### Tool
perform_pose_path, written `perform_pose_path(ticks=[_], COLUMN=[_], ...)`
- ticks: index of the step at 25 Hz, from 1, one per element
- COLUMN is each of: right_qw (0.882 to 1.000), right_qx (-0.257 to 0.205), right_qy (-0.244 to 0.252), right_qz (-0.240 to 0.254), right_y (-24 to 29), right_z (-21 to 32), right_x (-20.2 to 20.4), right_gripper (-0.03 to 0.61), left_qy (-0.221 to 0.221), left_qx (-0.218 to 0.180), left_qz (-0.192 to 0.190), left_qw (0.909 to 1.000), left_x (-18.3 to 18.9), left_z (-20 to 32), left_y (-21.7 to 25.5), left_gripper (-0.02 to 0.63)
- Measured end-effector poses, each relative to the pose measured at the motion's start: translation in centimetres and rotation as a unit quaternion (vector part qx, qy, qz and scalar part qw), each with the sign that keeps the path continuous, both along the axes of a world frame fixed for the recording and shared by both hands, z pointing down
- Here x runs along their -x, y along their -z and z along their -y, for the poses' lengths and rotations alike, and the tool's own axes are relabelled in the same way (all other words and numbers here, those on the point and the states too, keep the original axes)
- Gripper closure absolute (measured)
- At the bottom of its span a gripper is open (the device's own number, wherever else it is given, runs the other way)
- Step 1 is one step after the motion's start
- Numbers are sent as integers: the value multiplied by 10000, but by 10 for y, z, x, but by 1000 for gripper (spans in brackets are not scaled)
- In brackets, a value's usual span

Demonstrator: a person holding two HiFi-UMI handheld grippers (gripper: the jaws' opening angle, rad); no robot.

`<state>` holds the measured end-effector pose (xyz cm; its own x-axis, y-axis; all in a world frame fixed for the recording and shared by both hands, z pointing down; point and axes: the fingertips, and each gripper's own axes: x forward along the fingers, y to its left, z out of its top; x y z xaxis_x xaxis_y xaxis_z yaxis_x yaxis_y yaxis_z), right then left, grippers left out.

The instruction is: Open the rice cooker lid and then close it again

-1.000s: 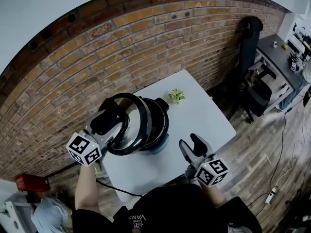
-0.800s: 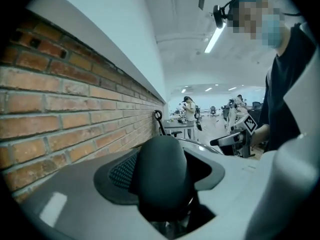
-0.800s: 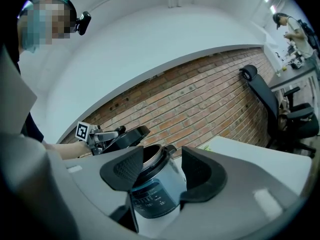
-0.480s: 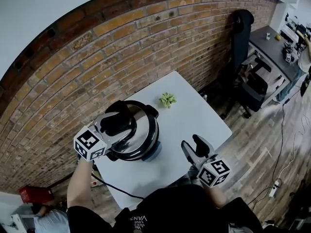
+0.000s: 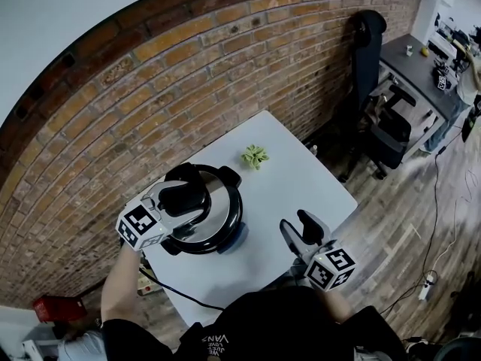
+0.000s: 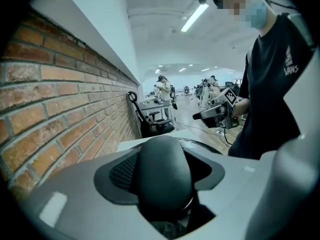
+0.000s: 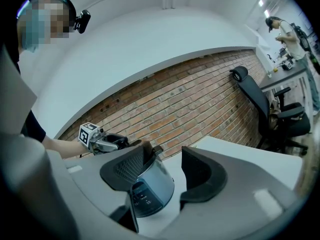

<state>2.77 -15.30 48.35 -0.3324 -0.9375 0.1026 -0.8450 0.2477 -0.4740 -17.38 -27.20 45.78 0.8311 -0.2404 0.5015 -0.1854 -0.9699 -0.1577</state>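
Observation:
The black and silver rice cooker (image 5: 218, 228) stands on the white table (image 5: 301, 175), and its steel lid (image 5: 219, 210) lies flat on top of the pot. My left gripper (image 5: 188, 195) sits over the lid, shut on the black lid knob (image 6: 162, 176), which fills the gap between its jaws. My right gripper (image 5: 297, 222) hovers open and holding nothing near the table's front edge, to the right of the cooker. In the right gripper view the cooker's blue-grey front panel (image 7: 150, 186) shows between the open jaws, a short way off.
A small green item (image 5: 254, 156) lies on the table behind the cooker, close to the brick wall (image 5: 188, 74). A black power cord (image 5: 176, 292) trails off the table's front left. A black office chair (image 5: 383, 134) and a grey desk (image 5: 421, 59) stand at the right.
The lid has swung down from upright and open to flat on the pot, with my left gripper on its knob throughout. The right gripper has hardly moved.

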Motion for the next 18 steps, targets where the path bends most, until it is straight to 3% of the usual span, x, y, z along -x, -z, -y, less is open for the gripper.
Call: perform_pose_path(ticks=[7, 12, 18], right_qw=[10000, 10000, 9999], right_qx=[49, 71, 113], right_qy=[-34, -48, -65], right_qz=[7, 6, 15], right_y=[-4, -4, -9], right_z=[1, 0, -4], right_x=[1, 2, 6], right_gripper=[348, 348, 348], left_qy=[-132, -457, -604], left_qx=[164, 52, 53], left_qz=[-170, 23, -35], left_qw=[9996, 9989, 9982], left_x=[2, -1, -1], left_z=[4, -3, -4], left_y=[1, -12, -12], left_gripper=[336, 336, 336])
